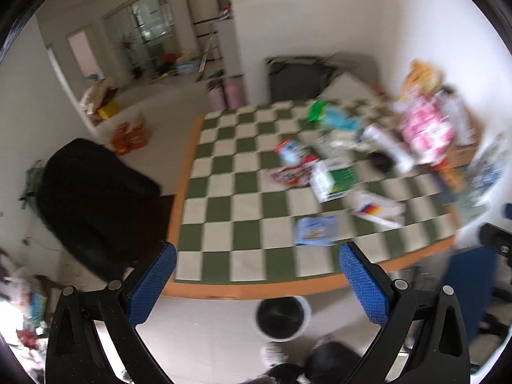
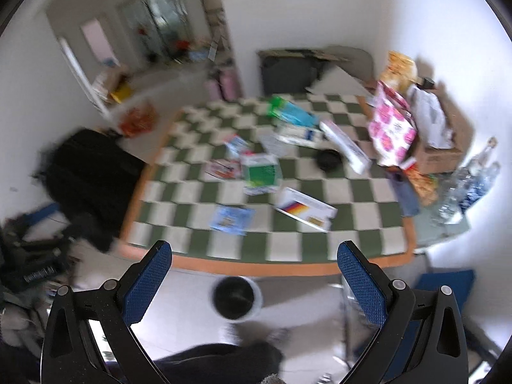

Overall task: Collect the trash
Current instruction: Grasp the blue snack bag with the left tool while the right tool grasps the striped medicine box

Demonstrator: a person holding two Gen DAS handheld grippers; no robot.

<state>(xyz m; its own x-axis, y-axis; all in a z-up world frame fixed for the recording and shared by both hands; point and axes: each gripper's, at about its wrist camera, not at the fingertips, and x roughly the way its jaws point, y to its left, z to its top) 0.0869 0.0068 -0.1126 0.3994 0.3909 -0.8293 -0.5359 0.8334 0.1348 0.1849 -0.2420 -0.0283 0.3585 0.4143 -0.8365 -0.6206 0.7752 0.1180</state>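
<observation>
Trash lies scattered on a green-and-white checked table (image 1: 224, 211) (image 2: 352, 240): a light blue packet (image 1: 315, 231) (image 2: 232, 219) near the front edge, a white box with a rainbow stripe (image 1: 379, 209) (image 2: 305, 209), a green-and-white carton (image 1: 334, 180) (image 2: 260, 172), red-and-white wrappers (image 1: 291, 174) (image 2: 222, 169) and a small black bowl (image 1: 380, 161) (image 2: 327, 159). A white bin with a black liner (image 1: 283, 318) (image 2: 237, 296) stands on the floor below the table's front edge. My left gripper (image 1: 257, 251) and right gripper (image 2: 254, 249) both hover high above the front edge, open and empty.
A black chair (image 1: 92, 192) (image 2: 92, 179) stands left of the table. Pink packaging (image 1: 425, 131) (image 2: 392, 131), a cardboard box (image 2: 438, 150) and plastic bottles (image 2: 470, 182) crowd the right end. A blue stool (image 1: 467, 288) (image 2: 448, 283) is at right. Dark gear (image 2: 28, 262) lies on the floor left.
</observation>
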